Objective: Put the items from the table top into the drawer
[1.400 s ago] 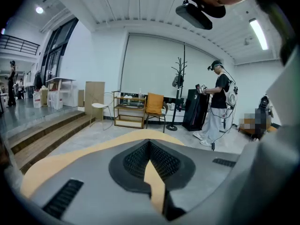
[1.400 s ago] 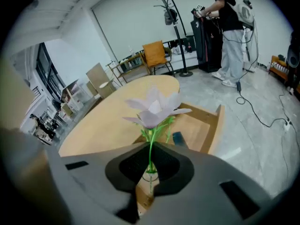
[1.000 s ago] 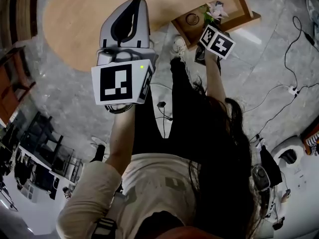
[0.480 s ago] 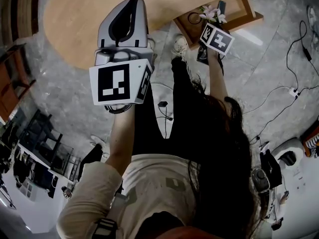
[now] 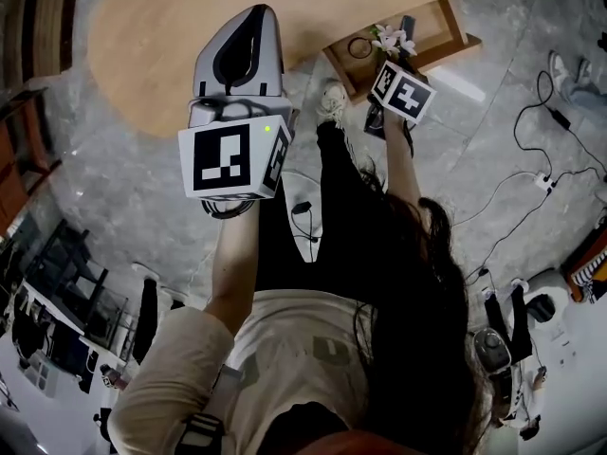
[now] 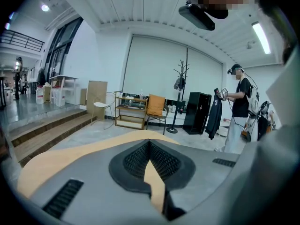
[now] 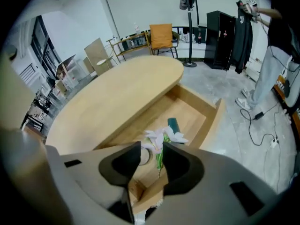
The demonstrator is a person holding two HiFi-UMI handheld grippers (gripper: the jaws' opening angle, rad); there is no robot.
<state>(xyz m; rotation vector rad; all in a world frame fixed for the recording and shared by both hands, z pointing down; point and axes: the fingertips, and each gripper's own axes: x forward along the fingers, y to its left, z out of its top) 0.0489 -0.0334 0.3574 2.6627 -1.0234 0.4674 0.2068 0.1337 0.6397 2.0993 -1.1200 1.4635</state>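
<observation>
The wooden drawer stands pulled out from under the oval table top. In it lie a white flower with a green stem, a dark green item and a tape ring. My right gripper hangs over the drawer pointing steeply down. Its jaws are opening, nothing is pressed between them, and the flower shows through the gap. In the head view the right gripper sits just below the flower. My left gripper is held over the table top, shut and empty, with its tips meeting.
The person's legs and shoes stand by the drawer's front. Cables trail over the grey floor to the right. Farther off are steps, a shelf with an orange chair, a coat stand and another person.
The right gripper has lifted a little away from the flower, which stays lying in the drawer. The left gripper has hardly shifted.
</observation>
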